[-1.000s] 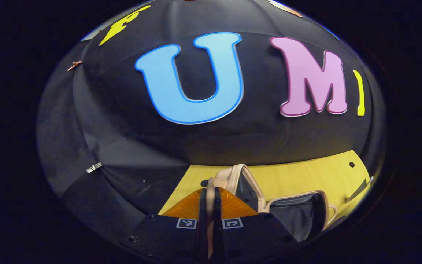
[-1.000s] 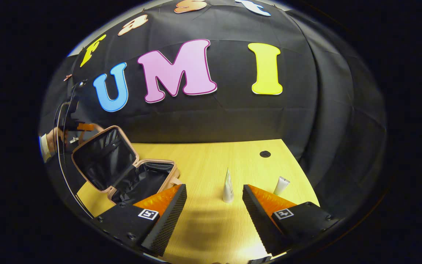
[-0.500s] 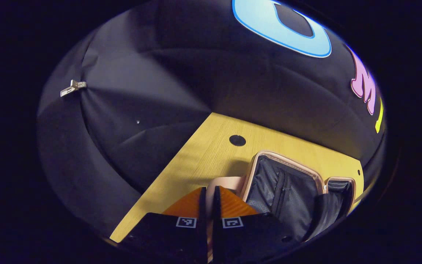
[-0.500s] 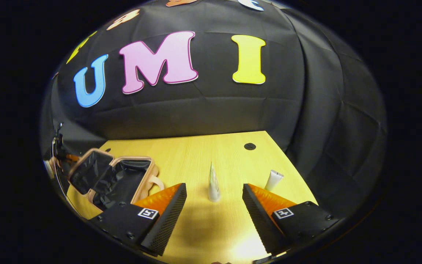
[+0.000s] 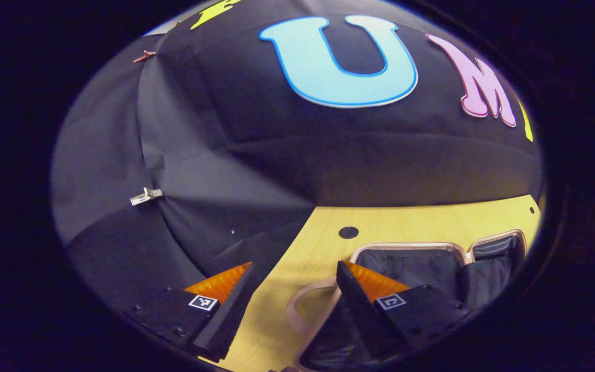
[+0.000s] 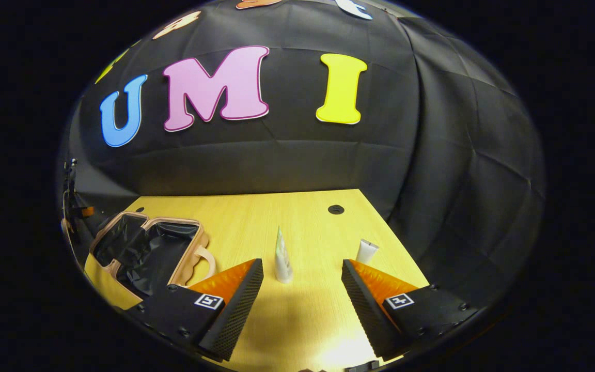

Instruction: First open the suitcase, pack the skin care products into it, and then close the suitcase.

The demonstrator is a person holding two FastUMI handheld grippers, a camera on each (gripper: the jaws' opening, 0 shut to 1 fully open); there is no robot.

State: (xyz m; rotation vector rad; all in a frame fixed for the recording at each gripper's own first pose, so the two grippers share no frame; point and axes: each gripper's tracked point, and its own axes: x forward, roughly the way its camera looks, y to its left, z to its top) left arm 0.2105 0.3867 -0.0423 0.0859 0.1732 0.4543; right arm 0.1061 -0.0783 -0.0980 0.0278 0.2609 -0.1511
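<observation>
The suitcase (image 6: pixel 147 248) lies open at the counter's (image 6: pixel 297 217) left edge; both the left tool (image 5: pixel 290 305) and right tool (image 6: pixel 301 305) gape empty. Packing comes next: likely the right tool closing on the upright tube (image 6: pixel 282 258).

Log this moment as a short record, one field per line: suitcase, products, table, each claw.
suitcase: open, lying flat on the table, dark lining exposed, nothing packed inside that can be seen
products: standing tube at the middle of the table; second tube farther right; both outside the suitcase
table: yellow wood, round hole near the back edge
left claw: open, empty, over the suitcase's edge beside its handle
right claw: open, empty, pointed toward the standing tube
task stage: case opened, packing not yet begun
</observation>
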